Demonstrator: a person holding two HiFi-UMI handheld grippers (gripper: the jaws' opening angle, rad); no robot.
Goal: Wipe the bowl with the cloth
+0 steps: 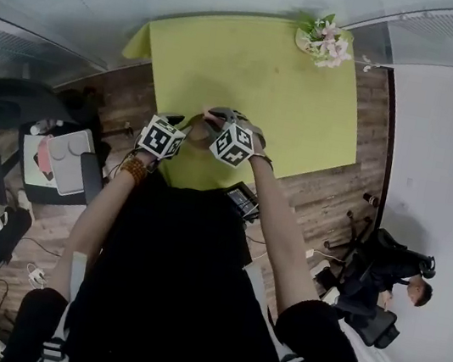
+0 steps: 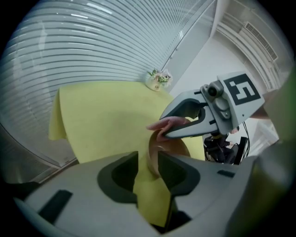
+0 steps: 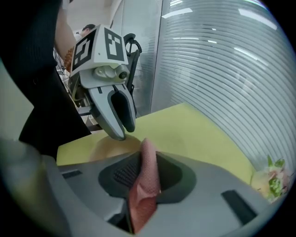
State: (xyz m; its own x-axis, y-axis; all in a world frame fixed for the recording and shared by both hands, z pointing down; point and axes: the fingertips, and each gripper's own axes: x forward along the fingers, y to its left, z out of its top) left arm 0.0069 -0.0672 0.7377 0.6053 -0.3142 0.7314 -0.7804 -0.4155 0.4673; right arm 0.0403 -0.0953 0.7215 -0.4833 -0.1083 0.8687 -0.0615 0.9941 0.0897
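Visibly, cubes (image 1: pixel 233 144) carry square markers. Left gripper (image 2: pixel 147 156), part-open, straddles half-hidden tan round bowl (image 2: pixel 171 148); right gripper (image 3: pixel 147 155), part-open, flanks pink textured cloth (image 3: pixel 146 185).

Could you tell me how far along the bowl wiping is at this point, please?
Done: bowl and cloth meet over the yellow table. In hand: the bowl's rim stands between the jaws of the left hand-held gripper, a gap on one side; the cloth stands between those of the right hand-held gripper, its tip near the bowl's rim. Left: whether the bowl is wiped cannot be seen.
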